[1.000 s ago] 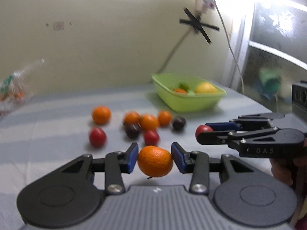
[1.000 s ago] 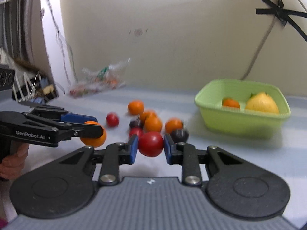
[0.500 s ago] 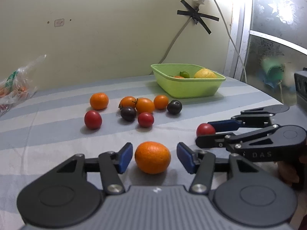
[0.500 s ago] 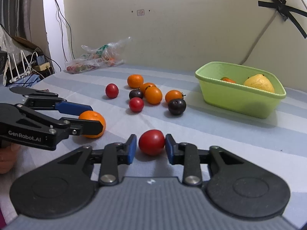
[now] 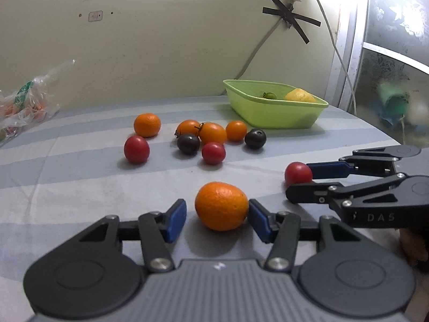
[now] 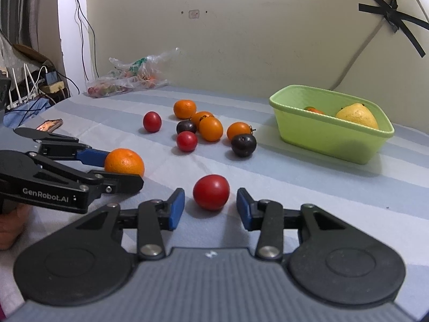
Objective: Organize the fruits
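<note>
Item 1: left gripper (image 5: 217, 214), jaws spread, a mandarin (image 5: 221, 206) resting on the striped counter (image 5: 80, 182) between them; the right pad sits at its skin, the left pad stands clear, so the fruit is not pinched. Item 2: right gripper (image 6: 210, 208), jaws opening, a red tomato (image 6: 211, 192) on the counter between them, gaps on both sides. Both fruits lie near, well apart from the far cluster, apparently set down as the start of sorted groups by kind. Item 3: far cluster, 8 pieces: 4 orange, 2 red, 2 dark plums (image 6: 243, 145), loosely bunched, unsorted. Item 4: green tub (image 6: 321, 136), far right, holding a yellow fruit (image 6: 356, 114) and smaller pieces, probably one sorting destination. Item 5: plastic bag (image 6: 134, 77), far left by the wall, contents unclear.
</note>
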A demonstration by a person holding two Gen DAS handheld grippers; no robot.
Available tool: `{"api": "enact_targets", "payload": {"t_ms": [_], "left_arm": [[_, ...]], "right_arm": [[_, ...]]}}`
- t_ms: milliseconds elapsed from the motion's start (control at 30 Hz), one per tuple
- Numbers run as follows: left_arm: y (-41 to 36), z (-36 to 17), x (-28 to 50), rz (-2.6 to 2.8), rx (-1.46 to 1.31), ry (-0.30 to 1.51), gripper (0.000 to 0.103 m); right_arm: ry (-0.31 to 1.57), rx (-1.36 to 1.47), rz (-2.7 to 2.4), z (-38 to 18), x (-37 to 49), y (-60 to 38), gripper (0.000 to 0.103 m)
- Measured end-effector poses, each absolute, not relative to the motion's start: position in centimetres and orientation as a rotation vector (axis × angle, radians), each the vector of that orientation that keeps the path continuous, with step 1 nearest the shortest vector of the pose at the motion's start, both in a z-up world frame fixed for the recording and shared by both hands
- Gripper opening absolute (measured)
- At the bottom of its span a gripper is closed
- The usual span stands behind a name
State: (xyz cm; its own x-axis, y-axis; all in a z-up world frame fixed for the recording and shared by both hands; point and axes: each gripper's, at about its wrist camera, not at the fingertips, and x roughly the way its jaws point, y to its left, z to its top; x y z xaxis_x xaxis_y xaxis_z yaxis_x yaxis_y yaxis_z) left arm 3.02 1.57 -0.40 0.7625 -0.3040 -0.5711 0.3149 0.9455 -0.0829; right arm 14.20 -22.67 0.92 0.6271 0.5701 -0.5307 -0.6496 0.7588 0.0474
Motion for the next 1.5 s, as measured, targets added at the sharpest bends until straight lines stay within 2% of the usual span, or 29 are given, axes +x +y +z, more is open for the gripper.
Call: {"api": "enact_targets", "payload": {"t_ms": [333, 633, 733, 933, 1500], "left_arm": [[2.0, -0.4, 3.0, -0.335, 0.000, 0.613, 0.051], [2.4, -0.3, 2.8, -0.345, -0.018, 0.595, 0.042], [2.3, -0.3, 2.8, -0.345, -0.012, 0.592, 0.042], [2.5, -0.3, 2.8, -0.353, -0.020, 0.587, 0.041], [3.0, -0.3, 3.2, -0.361, -0.065, 0.596, 0.041]], "right_arm": [[0.558, -0.174, 0.703, 0.8, 14.4, -22.5, 0.045], [0.558, -0.178, 0.701, 0.9, 14.4, -22.4, 0.045], [0.555, -0.186, 0.703, 0.8, 14.3, -22.4, 0.043], [0.546, -0.205, 0.713, 0.8, 14.1, -22.1, 0.031], [0.544, -0.171, 0.719, 1.0, 14.2, -22.7, 0.031]]}}
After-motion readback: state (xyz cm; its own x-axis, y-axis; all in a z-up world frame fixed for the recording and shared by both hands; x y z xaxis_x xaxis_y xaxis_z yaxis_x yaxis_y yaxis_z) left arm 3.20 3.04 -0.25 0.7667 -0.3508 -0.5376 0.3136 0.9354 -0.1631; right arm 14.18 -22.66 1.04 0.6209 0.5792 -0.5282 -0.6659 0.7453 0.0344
